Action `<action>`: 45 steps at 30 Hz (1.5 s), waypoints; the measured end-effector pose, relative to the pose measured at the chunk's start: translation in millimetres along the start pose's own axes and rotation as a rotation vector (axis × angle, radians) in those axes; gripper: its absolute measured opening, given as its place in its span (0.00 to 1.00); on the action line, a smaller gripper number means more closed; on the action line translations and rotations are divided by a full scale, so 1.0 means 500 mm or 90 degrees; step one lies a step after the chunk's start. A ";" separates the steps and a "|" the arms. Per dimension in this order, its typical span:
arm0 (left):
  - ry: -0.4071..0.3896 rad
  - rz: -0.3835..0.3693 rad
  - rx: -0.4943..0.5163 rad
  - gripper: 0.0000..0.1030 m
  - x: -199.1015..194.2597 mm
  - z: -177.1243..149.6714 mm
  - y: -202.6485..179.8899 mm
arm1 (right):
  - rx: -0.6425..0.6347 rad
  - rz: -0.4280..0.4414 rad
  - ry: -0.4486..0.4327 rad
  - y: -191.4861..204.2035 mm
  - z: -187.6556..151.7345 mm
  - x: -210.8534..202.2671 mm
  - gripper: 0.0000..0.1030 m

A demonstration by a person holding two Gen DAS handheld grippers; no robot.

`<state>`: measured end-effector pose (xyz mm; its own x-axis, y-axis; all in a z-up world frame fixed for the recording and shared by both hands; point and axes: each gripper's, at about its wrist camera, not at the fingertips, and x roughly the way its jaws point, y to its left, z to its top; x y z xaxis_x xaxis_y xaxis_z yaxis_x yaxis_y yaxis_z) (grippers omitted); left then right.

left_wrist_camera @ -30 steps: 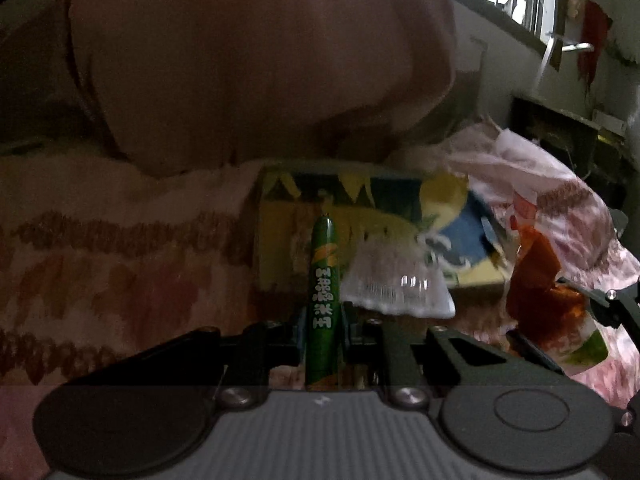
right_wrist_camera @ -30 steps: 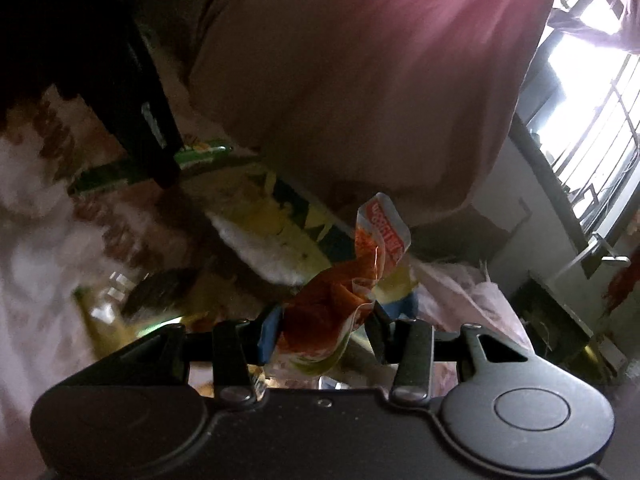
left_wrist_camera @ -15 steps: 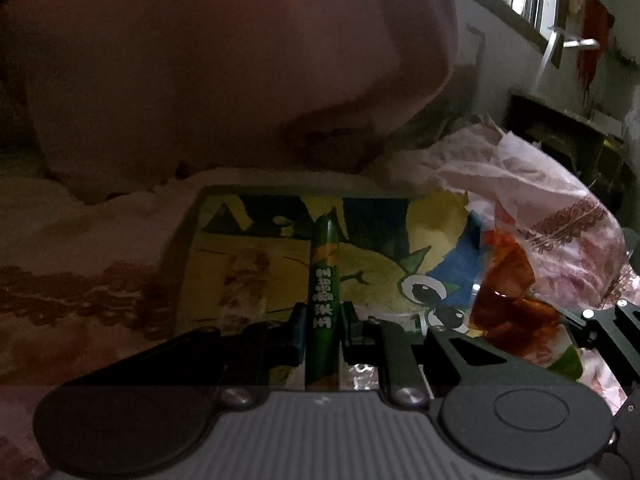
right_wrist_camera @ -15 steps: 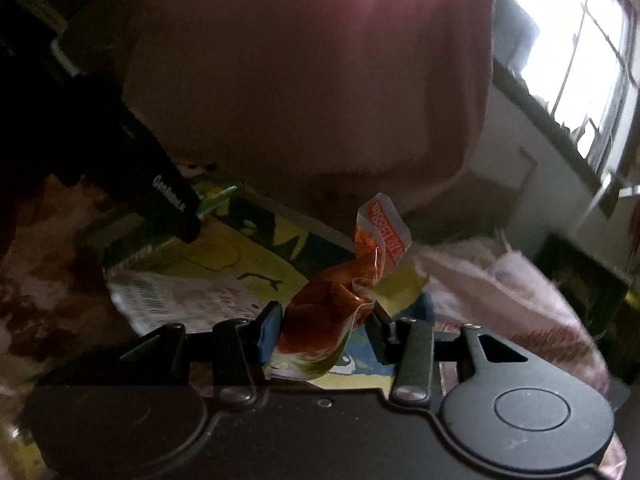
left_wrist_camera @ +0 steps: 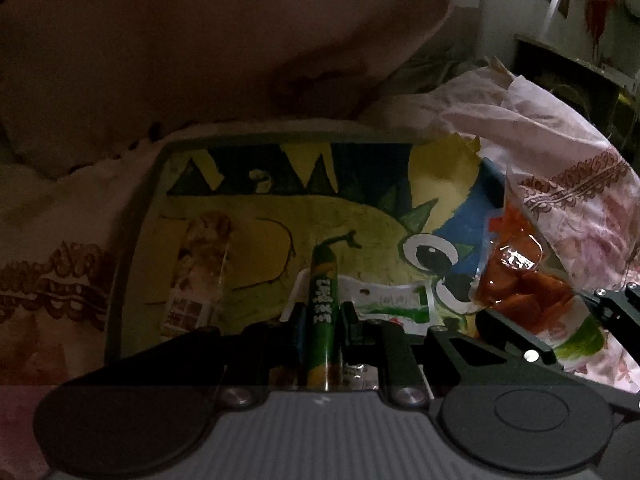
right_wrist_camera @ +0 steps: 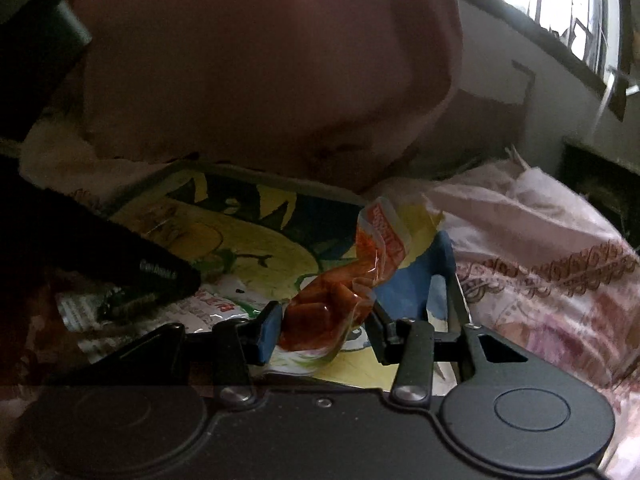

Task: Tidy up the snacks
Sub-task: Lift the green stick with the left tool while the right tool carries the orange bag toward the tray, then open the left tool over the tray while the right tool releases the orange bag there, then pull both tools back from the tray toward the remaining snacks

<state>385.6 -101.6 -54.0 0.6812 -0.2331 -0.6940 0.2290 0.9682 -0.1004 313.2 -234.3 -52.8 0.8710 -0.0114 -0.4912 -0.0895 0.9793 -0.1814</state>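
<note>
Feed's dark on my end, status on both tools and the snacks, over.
Left tool shut on green snack stick. Right tool shut on orange snack pouch. Both over cartoon tray; two packets already lying in it.

Each camera sits behind its claw and faces forward and downward, close above the bed. Both views share the cartoon-printed tray (left_wrist_camera: pixel 132 240) (right_wrist_camera: pixel 280 188), seen head-on from the left wrist and obliquely from the right wrist, with the pink pillow (left_wrist_camera: pixel 200 40) (right_wrist_camera: pixel 260 60) behind.

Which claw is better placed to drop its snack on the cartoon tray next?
Probably left: the left claw holds its green stick over the tray's middle, while the right claw's orange packet hangs at the edge.
</note>
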 end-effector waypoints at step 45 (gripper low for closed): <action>-0.199 0.050 -0.015 1.00 -0.454 -0.121 0.002 | 0.104 -0.010 -0.164 -0.063 -0.011 -0.409 0.99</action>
<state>189.3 -42.2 60.2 0.8778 -0.1702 -0.4478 0.1536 0.9854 -0.0735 135.3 -264.1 48.6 0.9672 0.0048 -0.2539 -0.0147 0.9992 -0.0371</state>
